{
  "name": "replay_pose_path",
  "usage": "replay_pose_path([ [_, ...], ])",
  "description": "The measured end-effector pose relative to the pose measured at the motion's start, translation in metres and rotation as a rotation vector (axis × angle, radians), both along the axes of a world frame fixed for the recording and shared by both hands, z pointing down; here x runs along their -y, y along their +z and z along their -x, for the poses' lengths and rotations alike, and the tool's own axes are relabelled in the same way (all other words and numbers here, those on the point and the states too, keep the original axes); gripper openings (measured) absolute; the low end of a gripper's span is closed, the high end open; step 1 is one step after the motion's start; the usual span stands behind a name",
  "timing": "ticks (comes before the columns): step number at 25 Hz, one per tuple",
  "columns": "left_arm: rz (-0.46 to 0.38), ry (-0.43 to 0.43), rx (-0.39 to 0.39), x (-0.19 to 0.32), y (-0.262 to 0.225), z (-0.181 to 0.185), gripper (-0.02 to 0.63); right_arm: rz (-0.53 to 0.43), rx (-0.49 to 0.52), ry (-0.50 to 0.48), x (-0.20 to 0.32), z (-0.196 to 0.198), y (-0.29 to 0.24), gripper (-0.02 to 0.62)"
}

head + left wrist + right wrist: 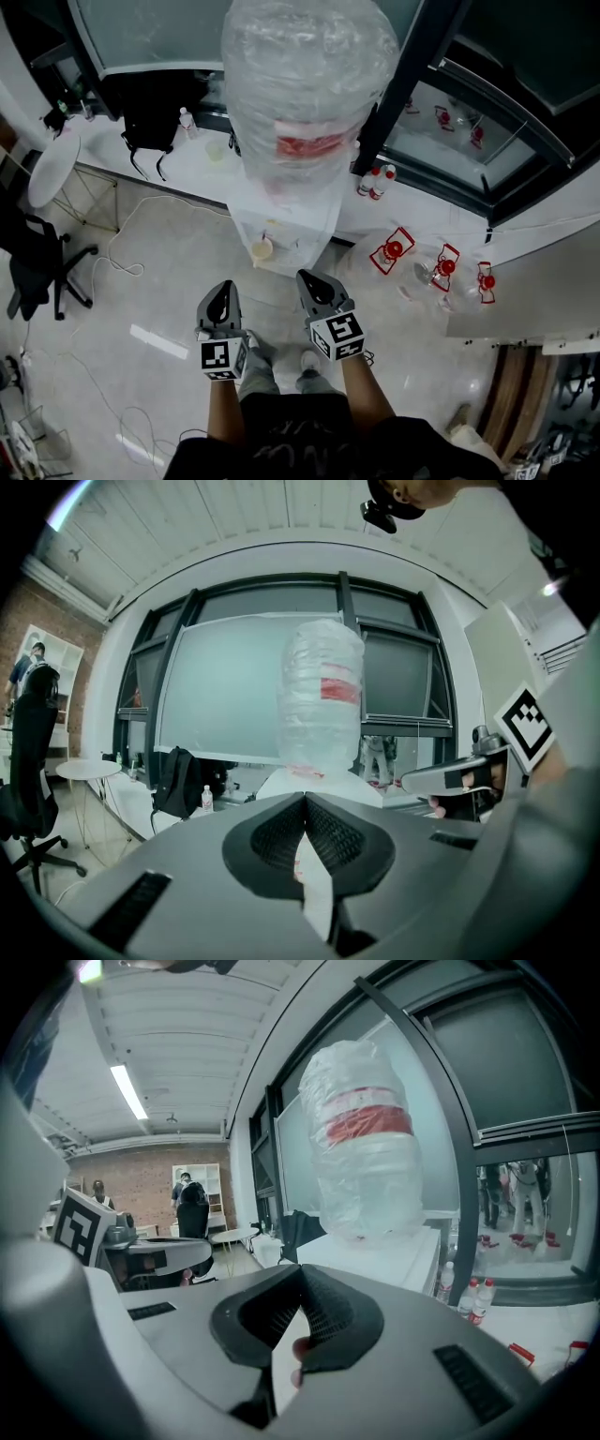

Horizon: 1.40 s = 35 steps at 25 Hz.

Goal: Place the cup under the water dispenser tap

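The water dispenser (281, 220) stands ahead of me, its big bottle (309, 84) wrapped in clear plastic. A pale cup (262, 248) sits at the dispenser's front, seen from above; whether it lies right under a tap I cannot tell. My left gripper (221, 305) and right gripper (319, 289) are held side by side a short way in front of the dispenser, both shut and holding nothing. In the left gripper view the closed jaws (306, 796) point at the bottle (322, 696). The right gripper view shows shut jaws (302, 1267) below the bottle (366, 1157). Both jaws hide the cup.
A black bag (150, 112) and a small bottle (186, 120) rest on the white ledge by the window. Two bottles (375, 180) stand right of the dispenser. Red-and-white items (392, 250) lie on the floor at right. An office chair (37, 262), a round table (52, 169) and cables (122, 244) are at left.
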State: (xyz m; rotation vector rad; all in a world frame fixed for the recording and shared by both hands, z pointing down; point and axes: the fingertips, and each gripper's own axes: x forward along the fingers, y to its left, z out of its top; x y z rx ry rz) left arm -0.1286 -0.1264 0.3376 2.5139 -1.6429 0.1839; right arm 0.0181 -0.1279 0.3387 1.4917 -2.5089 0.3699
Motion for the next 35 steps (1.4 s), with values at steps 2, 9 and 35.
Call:
replay_pose_path([
  [2, -0.019, -0.002, -0.01, -0.004, -0.009, -0.004, 0.017, -0.015, 0.0, -0.003, -0.003, -0.005, -0.009, 0.014],
  [9, -0.055, -0.021, 0.014, -0.016, -0.038, -0.006, 0.017, -0.059, 0.011, -0.006, -0.014, -0.024, -0.035, 0.014],
  [35, -0.141, -0.067, 0.042, -0.047, -0.107, -0.021, 0.017, -0.177, -0.051, -0.088, -0.032, -0.062, -0.094, 0.014],
])
